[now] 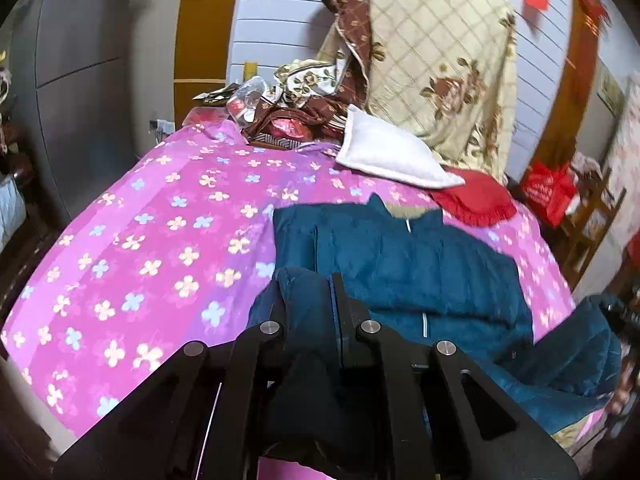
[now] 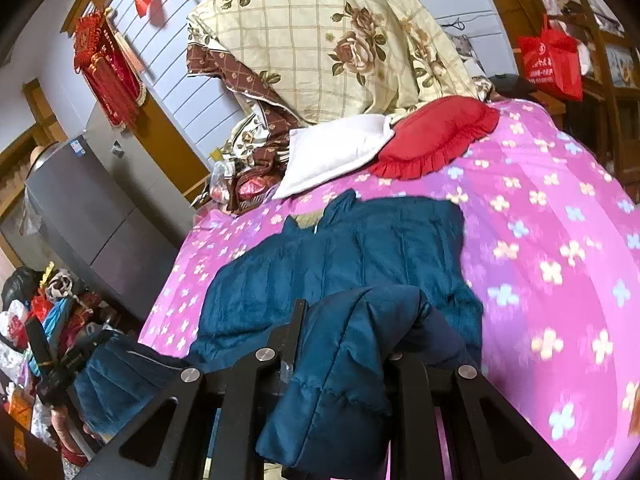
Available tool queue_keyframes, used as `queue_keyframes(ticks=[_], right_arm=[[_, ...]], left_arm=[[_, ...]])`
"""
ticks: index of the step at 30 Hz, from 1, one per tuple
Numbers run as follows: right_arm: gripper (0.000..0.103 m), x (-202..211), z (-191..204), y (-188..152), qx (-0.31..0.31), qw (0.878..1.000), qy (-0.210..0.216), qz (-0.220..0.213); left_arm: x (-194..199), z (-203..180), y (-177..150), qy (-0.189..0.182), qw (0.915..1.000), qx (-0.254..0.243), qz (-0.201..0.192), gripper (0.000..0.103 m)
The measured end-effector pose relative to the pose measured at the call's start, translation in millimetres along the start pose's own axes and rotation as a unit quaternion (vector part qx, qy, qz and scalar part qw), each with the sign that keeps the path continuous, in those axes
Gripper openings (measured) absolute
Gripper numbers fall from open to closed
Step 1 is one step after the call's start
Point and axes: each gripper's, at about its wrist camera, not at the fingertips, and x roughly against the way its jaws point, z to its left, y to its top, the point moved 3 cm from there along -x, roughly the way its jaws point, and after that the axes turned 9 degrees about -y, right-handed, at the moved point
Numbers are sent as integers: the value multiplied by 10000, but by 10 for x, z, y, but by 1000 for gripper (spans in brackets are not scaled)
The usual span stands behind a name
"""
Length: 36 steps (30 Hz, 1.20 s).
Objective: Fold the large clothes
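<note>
Black fingers (image 1: 347, 320) of the left gripper (image 1: 316, 312) were closed almost together on a bunched edge of the teal jacket (image 1: 400, 264), with dark fabric packed between them and spilling back over the linkage. In the right wrist view the right gripper (image 2: 348, 320) was likewise pinched down on a thick fold of the same jacket, probably a sleeve or hem corner; one finger (image 2: 298, 320) showed to the left of the cloth, while the other was buried under the padded fabric, so the exact gap could not be read, though the grip looked firm.

Just beyond both grippers the jacket's body lay spread face-up on the pink flowered bedspread (image 1: 160, 220), its zipper running toward the collar at the far end. One side draped off the near edge of the bed toward the person's hand, seen at the margin of each view.

Farther back a white pillow (image 2: 332, 152) rested near the collar, touching a red frilled cushion (image 2: 436, 136) beside it, and behind them a heap of cream floral bedding (image 2: 320, 40) leaned against the panelled wall.

The step in hand appeared to be the first lengthwise fold: both near edges were lifted and ready to travel. The next move would likely call for carrying the two held portions forward together, level with each other, and laying them over the chest so the edges meet without dragging the body askew.
</note>
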Motion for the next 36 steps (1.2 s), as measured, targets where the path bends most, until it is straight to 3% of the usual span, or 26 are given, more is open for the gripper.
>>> queue_keyframes(ticks=[5, 10, 18, 27, 36], right_arm=[[18, -264, -5, 296, -20, 9999, -150, -10], [18, -578, -72, 499, -91, 9995, -308, 45], [18, -1307, -193, 826, -223, 9975, -610, 293], [18, -2249, -387, 1037, -380, 9926, -886, 745], [18, -2864, -571, 1060, -407, 9876, -1155, 981]], left_arm=[[-330, 24, 299, 266, 9996, 92, -55, 8], [-777, -27, 521, 626, 9980, -121, -22, 9], [-1677, 66, 756, 1242, 9913, -193, 379, 8], [-2740, 334, 852, 1584, 9811, 210, 1091, 9], [-3463, 406, 829, 1850, 9739, 203, 1296, 12]])
